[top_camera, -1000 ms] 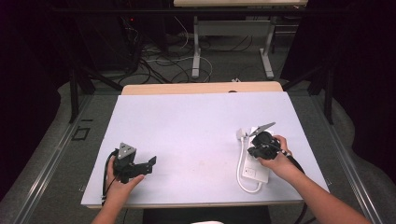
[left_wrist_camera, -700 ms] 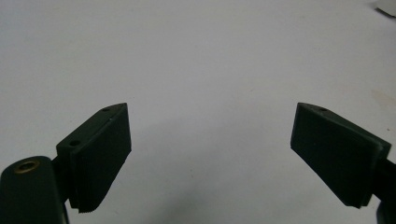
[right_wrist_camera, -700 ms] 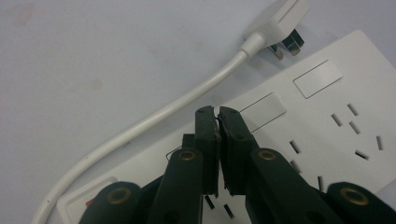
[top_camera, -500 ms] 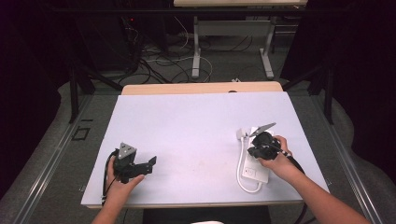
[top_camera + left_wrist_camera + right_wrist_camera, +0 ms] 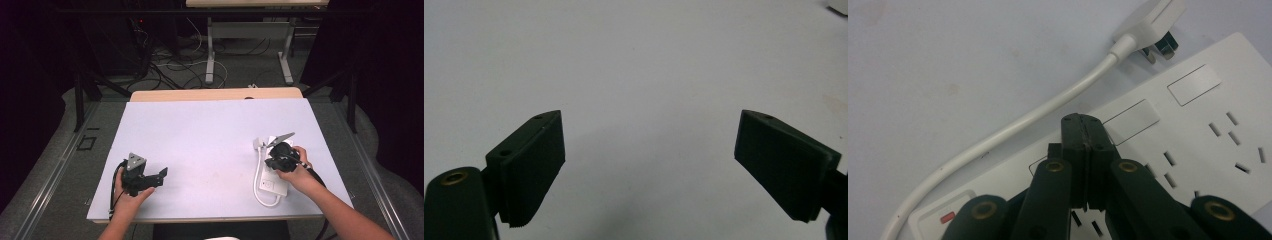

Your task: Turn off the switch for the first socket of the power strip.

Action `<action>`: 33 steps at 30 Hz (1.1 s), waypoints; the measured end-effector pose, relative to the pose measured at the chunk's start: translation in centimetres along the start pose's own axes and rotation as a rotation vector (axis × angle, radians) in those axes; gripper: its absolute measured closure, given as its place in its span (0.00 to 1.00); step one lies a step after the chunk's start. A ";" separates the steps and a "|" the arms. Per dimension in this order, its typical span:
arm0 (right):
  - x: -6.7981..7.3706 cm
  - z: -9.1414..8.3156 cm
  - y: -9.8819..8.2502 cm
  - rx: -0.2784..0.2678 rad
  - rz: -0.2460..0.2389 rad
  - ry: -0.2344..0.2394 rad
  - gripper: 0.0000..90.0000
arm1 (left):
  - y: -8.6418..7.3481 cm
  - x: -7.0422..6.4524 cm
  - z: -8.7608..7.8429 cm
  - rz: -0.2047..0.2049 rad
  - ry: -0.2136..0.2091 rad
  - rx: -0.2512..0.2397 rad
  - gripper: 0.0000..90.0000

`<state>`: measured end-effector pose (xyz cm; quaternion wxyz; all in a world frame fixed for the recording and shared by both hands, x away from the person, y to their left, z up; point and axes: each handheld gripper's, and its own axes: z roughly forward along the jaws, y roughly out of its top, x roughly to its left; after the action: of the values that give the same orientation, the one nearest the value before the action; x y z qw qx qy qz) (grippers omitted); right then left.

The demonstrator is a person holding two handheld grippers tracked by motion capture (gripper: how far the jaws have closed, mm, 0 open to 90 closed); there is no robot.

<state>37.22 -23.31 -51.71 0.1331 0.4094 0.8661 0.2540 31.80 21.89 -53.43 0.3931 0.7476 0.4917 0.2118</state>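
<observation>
Right gripper [image 5: 1083,120] is where I keep my attention: its jaws are pressed flat together with nothing between them, and the joined tips sit low over the white power strip [image 5: 1198,120], just at the near edge of one of its blank cover panels. Whether the tips actually touch the plastic I cannot tell. I read the closed tips as a blunt poker, good for pressing or nudging rather than grasping. The strip lies flat near the table's right edge [image 5: 320,135], with its white cable [image 5: 1013,127] looping round to the plug [image 5: 1153,20], which rests unplugged beside the strip's far end. Over on my left, the left gripper [image 5: 649,165] has its jaws spread wide and empty above bare table [image 5: 634,60], well apart from the strip, parked out of the way, I judge.
</observation>
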 end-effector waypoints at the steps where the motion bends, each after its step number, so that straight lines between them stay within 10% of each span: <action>1: 0.0 0.0 0.0 -0.004 0.003 0.001 1.00 | 0.0 0.0 0.0 -0.001 0.000 0.000 0.14; 33: -0.9 -0.2 -0.7 -0.040 0.057 0.013 0.80 | 0.0 0.0 0.1 0.002 0.001 0.011 0.14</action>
<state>37.29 -24.46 -51.89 0.1286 0.4295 0.8496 0.2776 31.84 21.90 -53.48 0.3885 0.7502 0.4921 0.2099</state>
